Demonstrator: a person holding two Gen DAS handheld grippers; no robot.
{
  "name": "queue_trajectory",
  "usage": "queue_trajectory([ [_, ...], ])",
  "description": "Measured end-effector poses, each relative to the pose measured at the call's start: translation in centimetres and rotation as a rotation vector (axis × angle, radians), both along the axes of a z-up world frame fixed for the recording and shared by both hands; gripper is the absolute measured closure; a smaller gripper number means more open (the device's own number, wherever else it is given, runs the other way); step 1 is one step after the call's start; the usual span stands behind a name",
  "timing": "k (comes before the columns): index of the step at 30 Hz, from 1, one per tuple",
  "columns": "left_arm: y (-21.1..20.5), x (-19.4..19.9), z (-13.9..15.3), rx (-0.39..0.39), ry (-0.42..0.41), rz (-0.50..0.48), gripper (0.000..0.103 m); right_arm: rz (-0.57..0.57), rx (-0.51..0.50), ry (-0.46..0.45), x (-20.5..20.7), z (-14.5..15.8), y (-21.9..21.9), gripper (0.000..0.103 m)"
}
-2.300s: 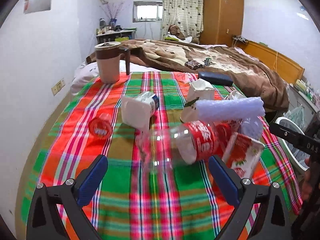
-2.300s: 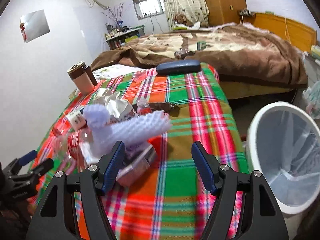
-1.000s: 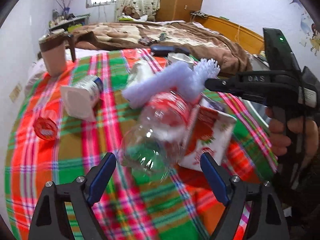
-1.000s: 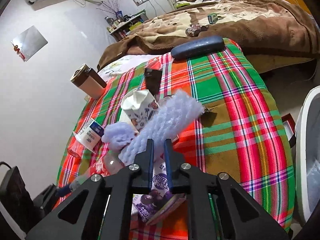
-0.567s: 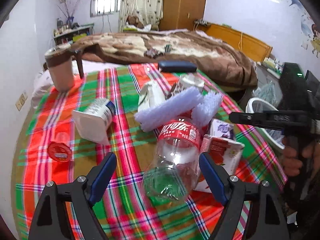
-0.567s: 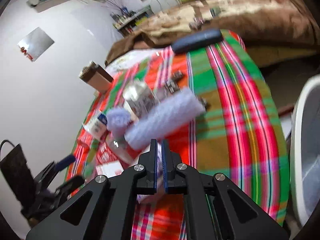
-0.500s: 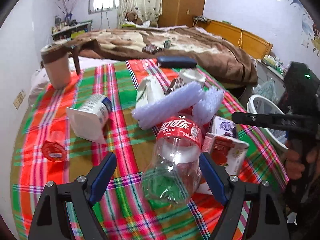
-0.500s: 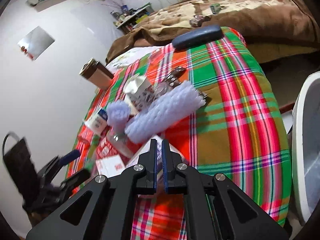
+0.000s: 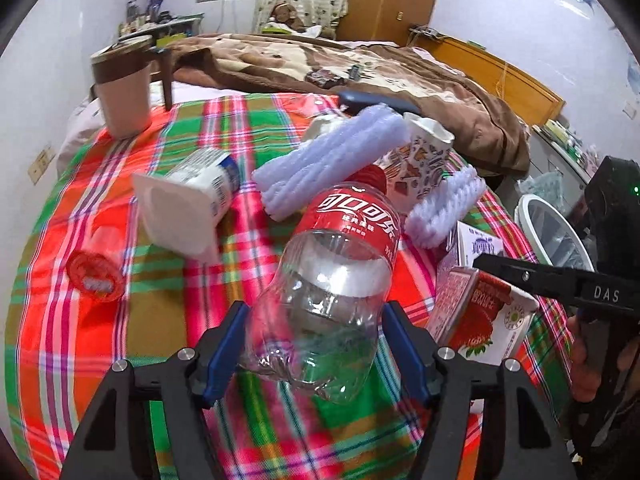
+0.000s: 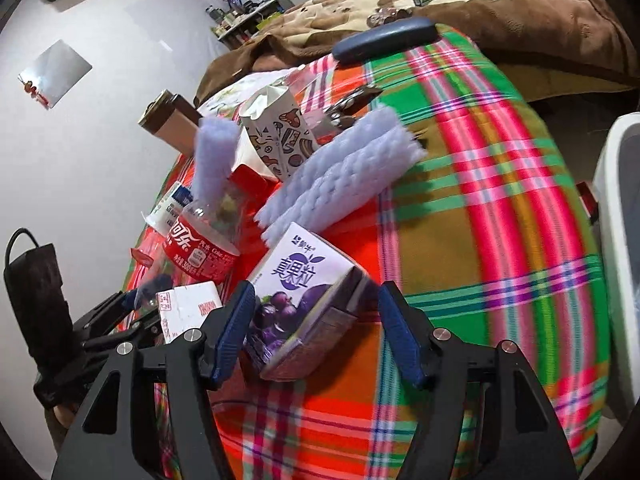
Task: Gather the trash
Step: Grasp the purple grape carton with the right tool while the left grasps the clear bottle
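Bedroom clutter surrounds my work: a table [image 9: 72,344] under a bright plaid cloth, a bed with a brown blanket [image 9: 400,76] behind it. At the centre lies the clear cola bottle [image 9: 332,280], on its side with its red cap end pointing away from me. My left gripper [image 9: 312,340] now straddles the bottle's base, and its jaws are closing; a second ago they stood wider, with the bottle farther ahead. The pads look at or very near the plastic, though I cannot tell that they press it yet.

Just right of the bottle lies a red strawberry carton [image 9: 480,312], and beyond that the purple grape carton [image 10: 300,300]. My right gripper [image 10: 316,328], clamped shut a moment ago, is opening and now brackets that grape carton without squeezing it.

Beyond the bottle's cap lie two lilac foam rolls [image 9: 332,164], a patterned paper carton [image 9: 420,160] and a white tub [image 9: 188,204]. Far right of the bottle waits the white bin [image 9: 552,232].

I judge both hands are committing to pickups at once.
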State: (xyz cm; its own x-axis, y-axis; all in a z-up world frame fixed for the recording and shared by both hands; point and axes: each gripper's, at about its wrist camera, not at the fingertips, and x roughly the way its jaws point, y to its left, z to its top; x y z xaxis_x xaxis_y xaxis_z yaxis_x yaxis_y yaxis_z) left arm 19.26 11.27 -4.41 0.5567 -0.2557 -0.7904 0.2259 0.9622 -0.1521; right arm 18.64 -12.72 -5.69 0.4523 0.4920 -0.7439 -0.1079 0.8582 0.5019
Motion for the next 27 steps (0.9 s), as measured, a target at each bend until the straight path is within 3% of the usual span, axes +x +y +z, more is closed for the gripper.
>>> queue_trajectory([
  [6,1.9,-3.1,0.1,-0.027,-0.013,0.089,0.035,0.052,-0.092,-0.035,0.6,0.7,3.0,0.038],
  [12,3.0,-5.0,0.5,-0.024,-0.031,0.162,0.035,0.084,-0.089,-0.012,1.7,0.4,4.6,0.036],
  [17,2.5,-5.8,0.2,-0.037,-0.019,0.15,0.035,0.114,-0.101,-0.011,1.9,0.3,6.1,0.035],
  [22,2.3,-6.3,-0.1,-0.017,-0.006,0.147,0.035,0.164,-0.201,0.033,3.3,-0.2,9.0,0.034],
  [27,2.6,-6.5,0.6,-0.021,-0.02,0.134,0.035,0.166,-0.226,0.037,3.3,-0.3,8.7,0.033],
])
